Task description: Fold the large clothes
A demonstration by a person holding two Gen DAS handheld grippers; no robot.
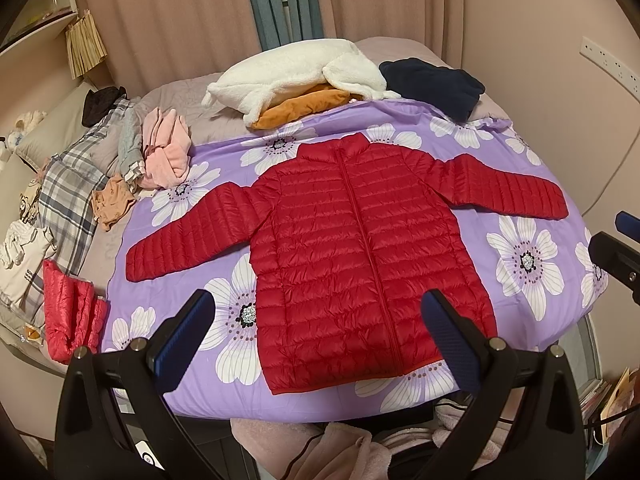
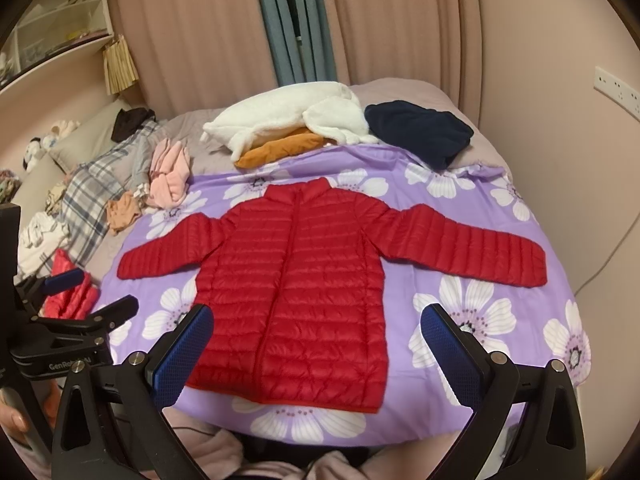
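Observation:
A red quilted puffer jacket (image 1: 352, 248) (image 2: 296, 288) lies flat and zipped on a purple flowered sheet (image 1: 520, 184) (image 2: 472, 304), both sleeves spread sideways, collar away from me. My left gripper (image 1: 318, 304) hovers open above the jacket's hem, nothing between its blue-padded fingers. My right gripper (image 2: 316, 320) also hangs open over the lower jacket, empty. In the right wrist view the left gripper (image 2: 90, 292) shows at the left edge, held by a hand (image 2: 14, 420). The right gripper's fingertips (image 1: 626, 222) peek in at the right edge of the left wrist view.
At the bed's far end lie a white fleece garment (image 1: 296, 76) over an orange one (image 1: 308, 108) and a folded navy garment (image 1: 436, 80). On the left are a pink garment (image 1: 166, 148), plaid fabric (image 1: 68, 192) and a folded red-pink puffer (image 1: 68, 312). Curtains (image 1: 180, 12) hang behind.

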